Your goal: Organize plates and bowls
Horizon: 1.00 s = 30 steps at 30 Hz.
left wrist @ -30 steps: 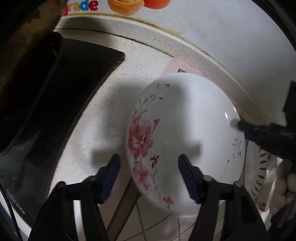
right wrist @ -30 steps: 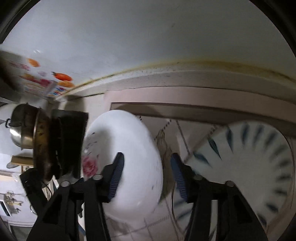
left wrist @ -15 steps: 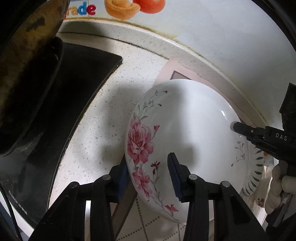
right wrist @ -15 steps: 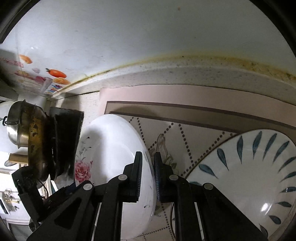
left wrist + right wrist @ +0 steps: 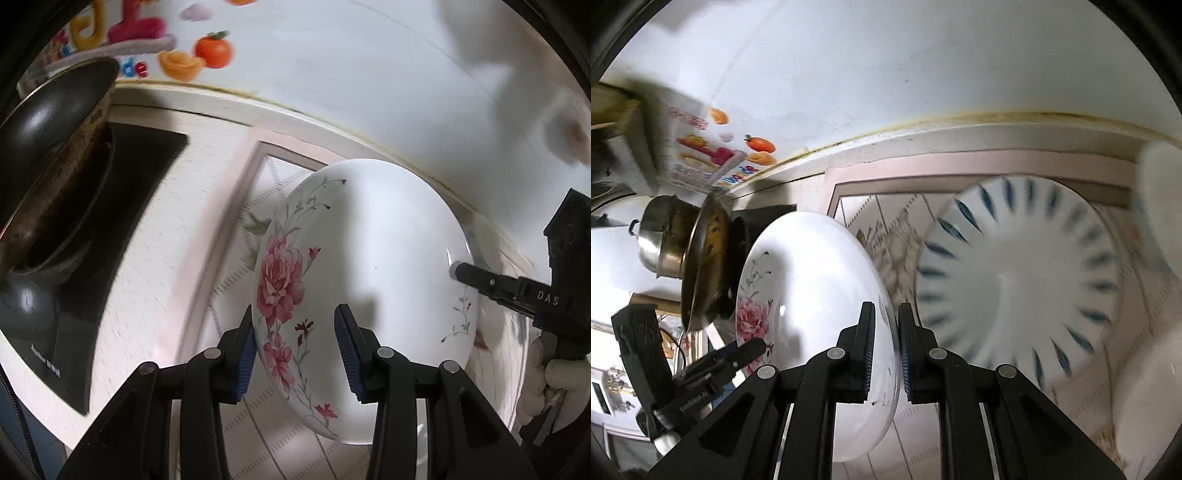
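A white plate with pink roses is held tilted above the patterned mat; it also shows in the right wrist view. My left gripper is shut on its rose-side rim. My right gripper is shut on the opposite rim; its fingers show at the plate's far edge in the left wrist view. A white plate with blue leaf marks lies on the mat to the right of the rose plate.
A black induction cooker with a worn pan stands to the left. A steel pot sits beyond it. A white bowl stands at the far right. The wall and counter edge run behind.
Both grippers closed on the rose plate's rims and lifted it. It has moved up and right, over the mat, toward the blue-leaf plate.
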{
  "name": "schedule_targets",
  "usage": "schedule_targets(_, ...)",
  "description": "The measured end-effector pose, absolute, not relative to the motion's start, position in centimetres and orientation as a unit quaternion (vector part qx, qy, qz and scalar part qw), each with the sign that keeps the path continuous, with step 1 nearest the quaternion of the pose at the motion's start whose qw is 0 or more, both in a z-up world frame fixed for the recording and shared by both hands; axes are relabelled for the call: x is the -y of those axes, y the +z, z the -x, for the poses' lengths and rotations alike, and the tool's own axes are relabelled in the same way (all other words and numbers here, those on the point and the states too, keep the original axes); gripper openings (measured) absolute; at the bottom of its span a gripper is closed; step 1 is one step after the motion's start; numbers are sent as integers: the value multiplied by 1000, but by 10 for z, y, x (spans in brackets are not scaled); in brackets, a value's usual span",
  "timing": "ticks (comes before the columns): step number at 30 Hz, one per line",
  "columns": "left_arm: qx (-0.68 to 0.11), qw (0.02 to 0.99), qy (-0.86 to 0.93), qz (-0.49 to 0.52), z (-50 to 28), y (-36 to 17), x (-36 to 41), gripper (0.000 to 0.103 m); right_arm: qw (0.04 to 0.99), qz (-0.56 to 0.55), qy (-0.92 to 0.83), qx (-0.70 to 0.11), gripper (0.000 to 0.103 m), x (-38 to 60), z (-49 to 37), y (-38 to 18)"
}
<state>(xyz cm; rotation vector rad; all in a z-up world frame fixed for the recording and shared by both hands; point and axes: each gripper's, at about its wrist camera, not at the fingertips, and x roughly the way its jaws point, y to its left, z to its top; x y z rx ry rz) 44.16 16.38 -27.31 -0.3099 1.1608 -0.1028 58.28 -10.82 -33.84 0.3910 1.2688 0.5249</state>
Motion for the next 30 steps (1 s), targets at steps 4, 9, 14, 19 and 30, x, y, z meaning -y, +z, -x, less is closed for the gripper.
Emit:
schedule_targets(4, -551, 823, -74, 122, -417, -266, -130, 38, 760, -188, 227, -579, 14, 148, -533, -330)
schedule_targets(9, -562, 814, -108, 98, -389, -272, -87, 38, 756, -206, 202, -587, 14, 202, -469, -336)
schedule_targets(14, -581, 799, -132, 81, -375, -289, -50, 38, 750, -224, 177, -596, 14, 247, -417, -354)
schedule_targets(19, -599, 785, -148, 56, -366, -311, -14, 38, 741, -245, 152, -607, 14, 280, -383, -379)
schedule_targets(30, -627, 765, -145, 16, -366, -343, 15, 38, 727, -248, 128, -628, 14, 302, -363, -421)
